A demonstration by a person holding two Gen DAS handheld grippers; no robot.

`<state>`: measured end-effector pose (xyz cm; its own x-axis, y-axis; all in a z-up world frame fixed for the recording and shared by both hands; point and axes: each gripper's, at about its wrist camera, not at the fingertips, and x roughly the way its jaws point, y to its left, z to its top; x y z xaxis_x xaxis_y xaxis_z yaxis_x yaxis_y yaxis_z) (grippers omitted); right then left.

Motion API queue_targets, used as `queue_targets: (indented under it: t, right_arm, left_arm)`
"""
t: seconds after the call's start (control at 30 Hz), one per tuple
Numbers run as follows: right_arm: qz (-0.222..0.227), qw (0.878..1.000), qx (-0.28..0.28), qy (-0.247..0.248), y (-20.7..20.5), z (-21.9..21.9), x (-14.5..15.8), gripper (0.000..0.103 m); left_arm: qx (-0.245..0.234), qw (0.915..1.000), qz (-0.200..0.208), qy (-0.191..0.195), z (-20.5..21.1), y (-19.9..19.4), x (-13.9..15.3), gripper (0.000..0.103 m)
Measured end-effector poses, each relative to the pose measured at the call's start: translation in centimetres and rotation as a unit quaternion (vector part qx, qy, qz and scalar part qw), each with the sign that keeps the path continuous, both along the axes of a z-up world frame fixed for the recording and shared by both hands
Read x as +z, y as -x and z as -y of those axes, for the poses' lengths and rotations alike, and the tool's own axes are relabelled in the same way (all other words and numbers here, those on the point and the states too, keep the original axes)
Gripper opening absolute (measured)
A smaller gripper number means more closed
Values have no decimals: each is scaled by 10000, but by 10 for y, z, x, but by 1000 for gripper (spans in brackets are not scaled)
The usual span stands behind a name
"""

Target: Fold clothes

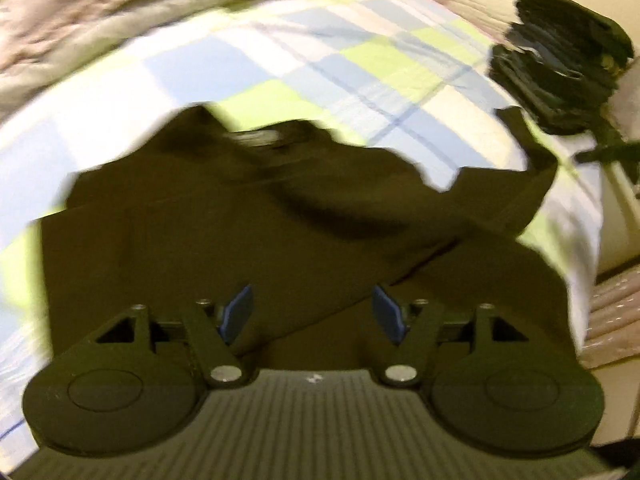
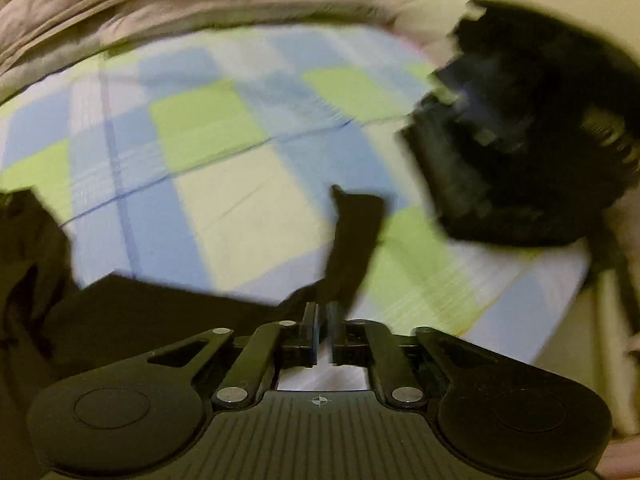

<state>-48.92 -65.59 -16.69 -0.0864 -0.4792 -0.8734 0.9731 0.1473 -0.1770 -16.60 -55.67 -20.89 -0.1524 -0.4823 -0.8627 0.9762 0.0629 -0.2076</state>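
Left gripper [image 1: 312, 312] wide, empty; right gripper [image 2: 322, 320] nearly closed, grip unclear.
Dark garment [image 1: 240, 232] partly folded; stack [image 1: 560, 64] waits at 2 o'clock.

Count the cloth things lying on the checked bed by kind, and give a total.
Dark garment spread out: 1
Stack of dark folded clothes: 1
Beige quilt bunched along the far edge: 1
Total: 3
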Motion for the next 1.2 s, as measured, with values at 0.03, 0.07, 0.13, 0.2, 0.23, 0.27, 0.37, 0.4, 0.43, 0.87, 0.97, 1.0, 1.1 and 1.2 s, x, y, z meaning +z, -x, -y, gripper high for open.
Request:
queue_targets:
  t: [0.03,0.07,0.13,0.2,0.23,0.27,0.37,0.4,0.43,0.87,0.97,1.0,1.1,1.2]
  right_arm:
    - [144,9998,56,-80,-2,-4,-8,54]
    - [300,9993,149,-145,-4,-7,-16,59]
    - [562,9972,401,-295,-14,-12,-30,59]
    - [731,9945,627,-404,-21,-15,-41,59]
    - [792,9932,722,-451,-24,-16,-46,59]
    - [851,9919,798,-504,-26,-16,-50,59]
    - [1015,9880,963,-660,-28,-14,-55,59]
    - [1063,9866,1022,-699,-29,-14,-54,59]
    - [1112,9851,1092,-724,-31,-14,-53,59]
    - [1766,9574,2177,-689,-117,10,-48,60]
    - [1695,9544,2368,-652,-126,9,-49,59]
    - [1664,9548,2368,-673,-128,10,-50,60]
    - [1598,9573,2289,-750,-134,14,-55,60]
    - [1661,9573,2271,-667,-146,23,-56,60]
  left_arm:
    - [-31,10000,-91,9,13,12,-8,63]
    - [-62,9998,-182,19,25,24,-15,63]
    - [-101,9994,-335,35,48,47,-30,63]
    - [-50,9995,-300,-65,64,61,-45,60]
    - [-56,9996,-246,-150,71,66,-52,50]
    - [-112,9996,-143,-238,73,68,-56,36]
    - [-90,9997,118,-215,56,53,-41,0]
    - [58,9995,255,-161,44,39,-29,0]
    - [206,9990,392,-107,32,25,-17,0]
    - [3237,9119,2501,-340,-161,-193,102,0]
    - [4088,8485,3318,-531,-213,-243,131,0]
    - [4400,8191,3626,-631,-226,-257,138,3]
    - [4954,7638,4073,-727,-246,-280,148,45]
    - [4514,8082,3747,-510,-229,-274,129,56]
